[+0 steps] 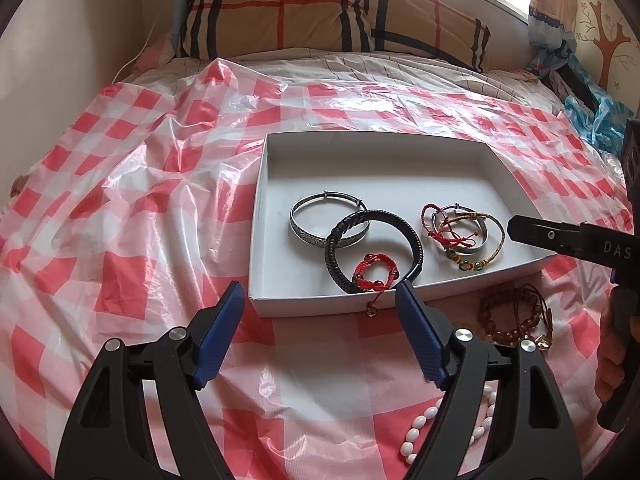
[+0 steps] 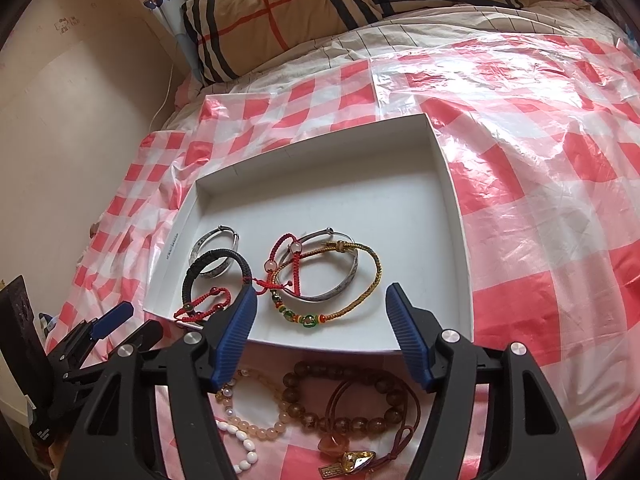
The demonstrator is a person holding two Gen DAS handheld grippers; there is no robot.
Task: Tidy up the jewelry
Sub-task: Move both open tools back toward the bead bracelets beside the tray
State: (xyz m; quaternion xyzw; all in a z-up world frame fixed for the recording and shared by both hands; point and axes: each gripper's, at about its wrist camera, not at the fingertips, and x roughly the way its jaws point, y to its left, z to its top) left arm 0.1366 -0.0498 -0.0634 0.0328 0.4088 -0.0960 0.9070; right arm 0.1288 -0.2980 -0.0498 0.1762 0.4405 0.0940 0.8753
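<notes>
A white shallow box (image 1: 264, 184) (image 2: 456, 208) lies on the checked sheet. In it are a silver bangle (image 1: 304, 232), a black braided bracelet (image 1: 340, 268), a red cord bracelet (image 1: 372, 272) whose charm hangs over the front wall, and a pile of cord bracelets on a second bangle (image 1: 464, 236) (image 2: 344, 280). A brown bead bracelet (image 1: 508, 320) (image 2: 340, 420), a pale bead bracelet (image 2: 264, 428) and a white bead string (image 1: 416, 432) lie outside the box. My left gripper (image 1: 320, 296) is open and empty before the box. My right gripper (image 2: 320, 300) is open and empty over the box's front edge.
The bed is covered by a crinkled red and white checked plastic sheet (image 1: 140, 200). A plaid pillow (image 1: 280, 8) lies at the head, under a window. A wall (image 2: 60, 140) runs along the left side. Blue plastic and clutter (image 1: 592, 120) sit at the right.
</notes>
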